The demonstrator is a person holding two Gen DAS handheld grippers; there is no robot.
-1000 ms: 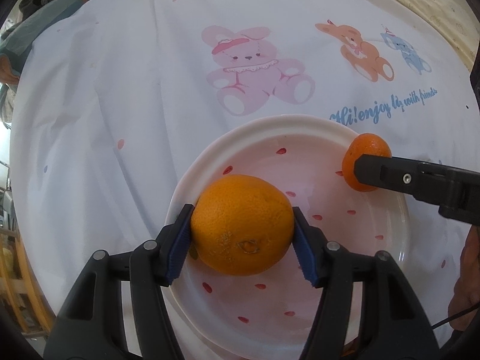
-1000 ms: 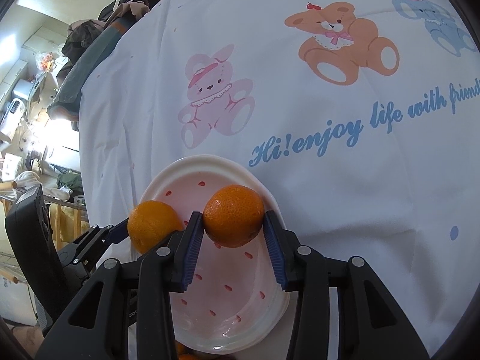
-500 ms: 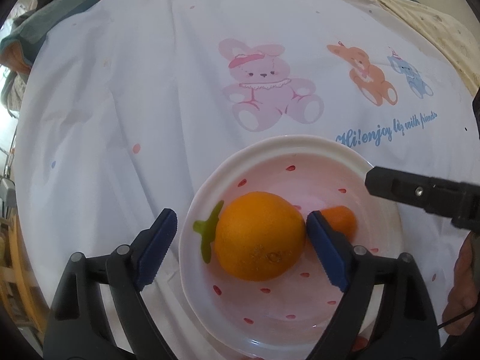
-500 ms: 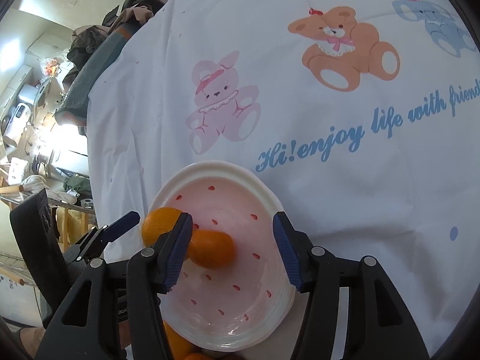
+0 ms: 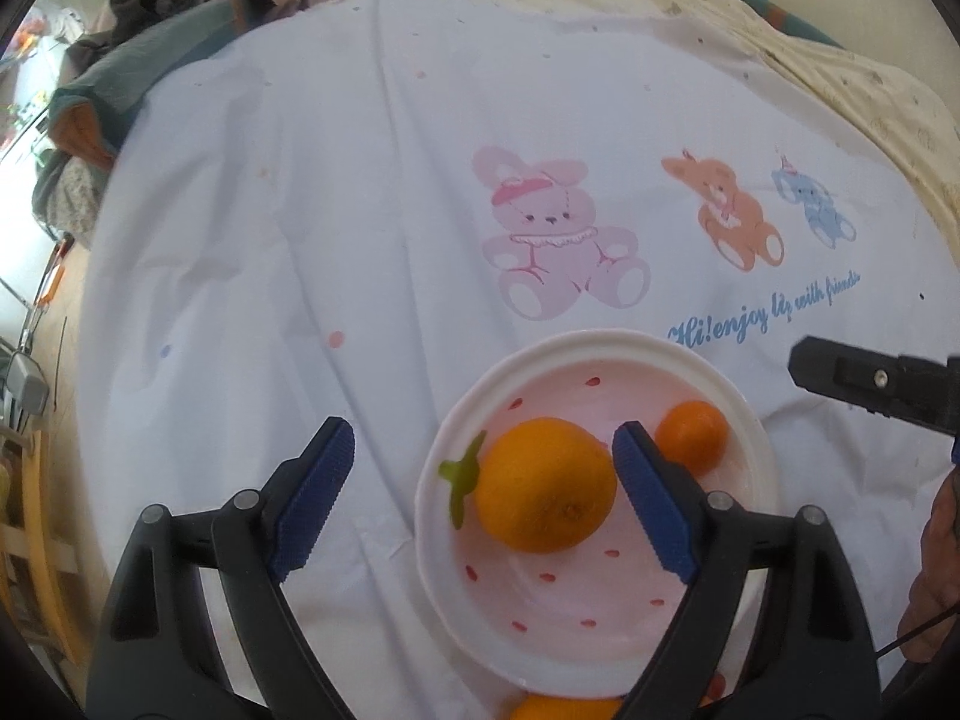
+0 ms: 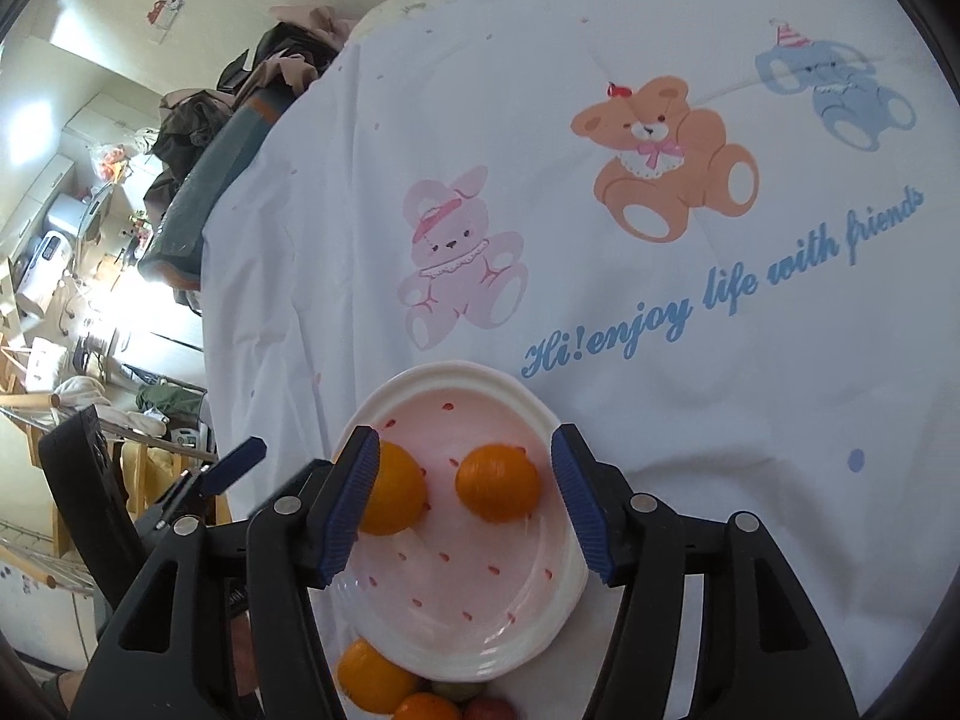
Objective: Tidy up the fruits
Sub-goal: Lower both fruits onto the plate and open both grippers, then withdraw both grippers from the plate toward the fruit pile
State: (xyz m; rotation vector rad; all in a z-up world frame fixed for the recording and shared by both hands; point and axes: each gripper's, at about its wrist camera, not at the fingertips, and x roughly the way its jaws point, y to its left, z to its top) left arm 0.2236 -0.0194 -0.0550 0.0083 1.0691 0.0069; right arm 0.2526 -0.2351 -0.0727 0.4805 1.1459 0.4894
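Showing loose fruits [image 6: 414, 693] below the plate [image 6: 480, 657]: right wrist only.

My left camera looks steeply down along its fingers [image 5: 651, 510] at the plate [image 5: 606, 343] from close above. My right camera sits close over the same plate [image 6: 456, 373], facing the printed cloth [image 6: 750, 420]. Both views share the plate, both oranges [image 5: 543, 483] [image 5: 691, 437] and the pink rabbit print [image 5: 555, 240].

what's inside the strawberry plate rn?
Two fruits lie in the plate: a large orange and a smaller orange, apart from each other. The large one hides part of the green leaf print.
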